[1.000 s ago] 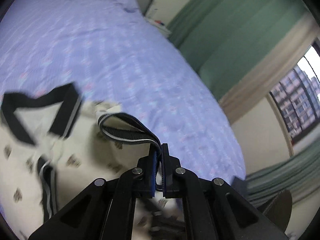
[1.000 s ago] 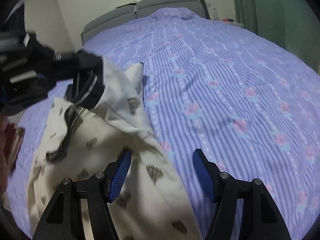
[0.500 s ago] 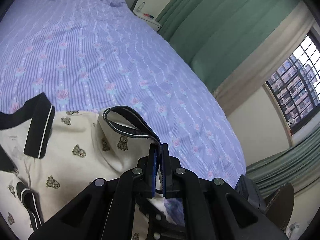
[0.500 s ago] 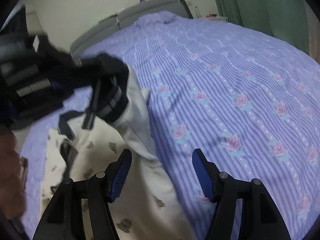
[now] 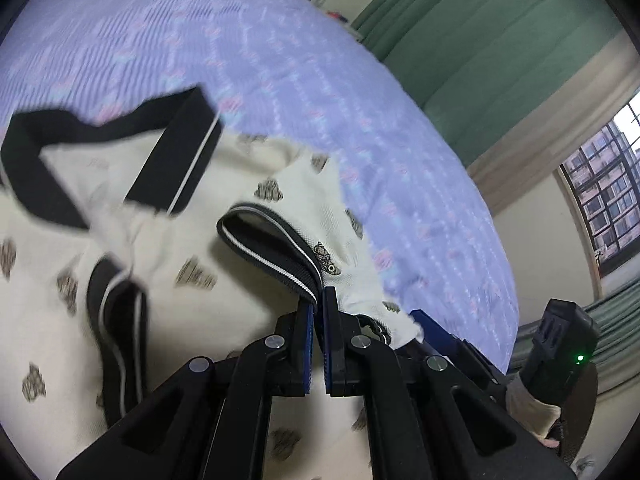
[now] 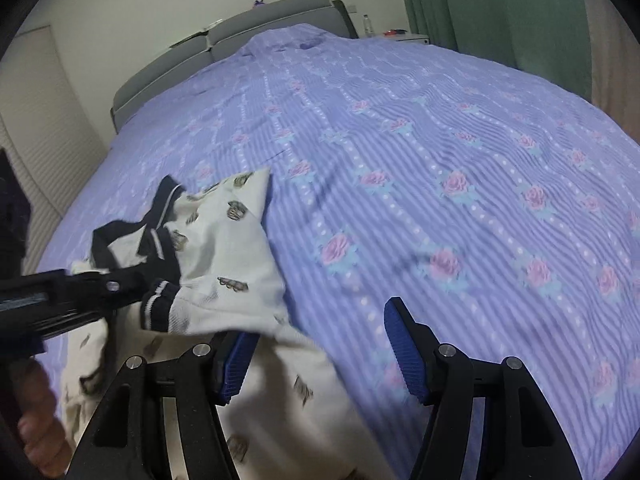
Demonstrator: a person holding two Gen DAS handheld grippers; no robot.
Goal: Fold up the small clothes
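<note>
A small cream polo shirt [image 5: 224, 248] with bear prints, a black collar [image 5: 176, 160] and black striped cuffs lies on the purple bedspread [image 5: 304, 92]. My left gripper [image 5: 318, 312] is shut on the striped sleeve cuff [image 5: 276, 256] and holds the sleeve folded over the shirt body. In the right wrist view the shirt [image 6: 228, 248] lies at the lower left, with the left gripper [image 6: 132, 284] at the cuff [image 6: 158, 308]. My right gripper [image 6: 324, 356] is open and empty over the shirt's right edge.
The bedspread [image 6: 460, 184] with rose stripes stretches far right and ahead. A grey headboard [image 6: 240, 36] stands at the back, with green curtains [image 5: 492, 40] and a window [image 5: 600, 200] to the right. The right gripper's body [image 5: 560, 344] shows at the left view's lower right.
My left gripper has carried the sleeve cuff down and inward over the shirt, which now lies flatter. My right gripper stays open and has kept near the shirt's right edge.
</note>
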